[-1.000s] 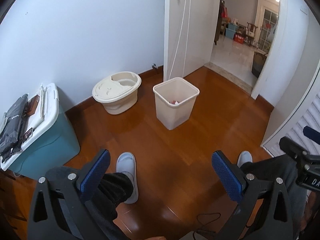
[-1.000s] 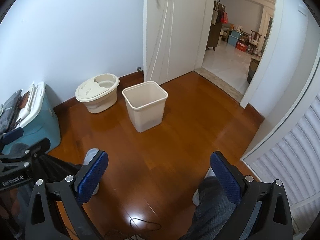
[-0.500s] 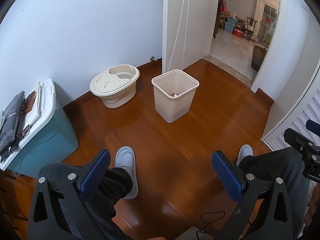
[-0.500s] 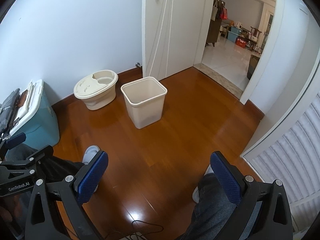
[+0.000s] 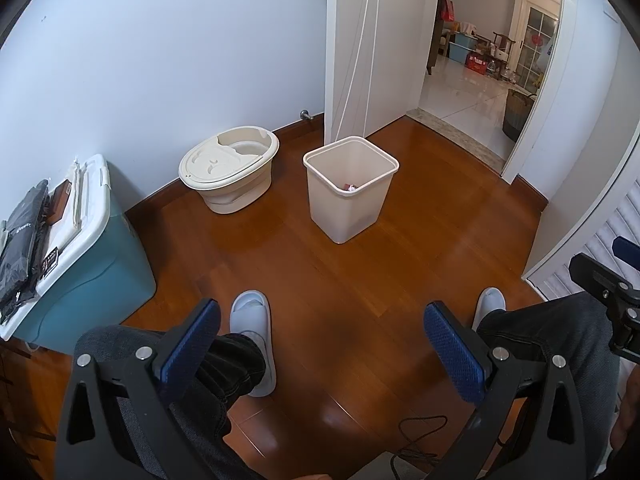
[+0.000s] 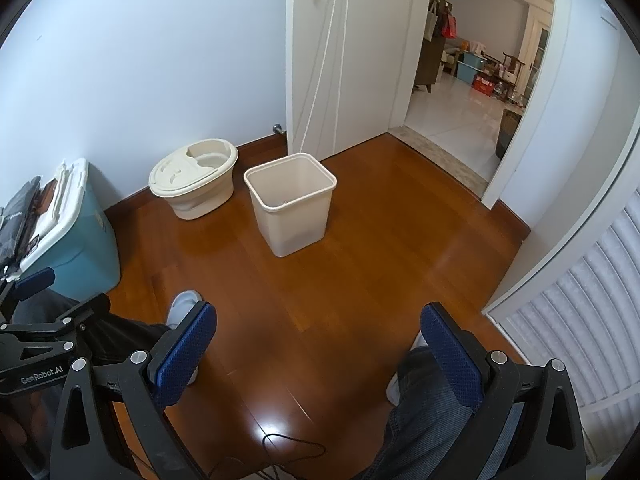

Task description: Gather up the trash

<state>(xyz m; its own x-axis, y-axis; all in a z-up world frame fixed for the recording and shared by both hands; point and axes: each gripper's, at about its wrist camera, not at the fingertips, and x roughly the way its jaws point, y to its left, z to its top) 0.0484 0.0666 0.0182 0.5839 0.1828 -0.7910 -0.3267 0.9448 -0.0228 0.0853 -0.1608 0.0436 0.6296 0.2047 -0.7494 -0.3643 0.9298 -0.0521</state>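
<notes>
Cream plastic waste bin (image 5: 351, 196), square in section, tapering toward the base, with rolled rim. Upright on the wooden floor (image 5: 360, 300), open-topped, no liner visible. Positioned near the open door, just beside a round cream tub. Small piece of trash (image 5: 349, 187), red and white, lying at the bottom; details too small to resolve.

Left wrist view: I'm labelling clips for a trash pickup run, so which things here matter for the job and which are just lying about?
Part of the job:
- square waste bin, some trash at its bottom
- left gripper, open
- right gripper, open

Just lying about:
- oval beige tub
- teal storage box
- white slippers
</notes>
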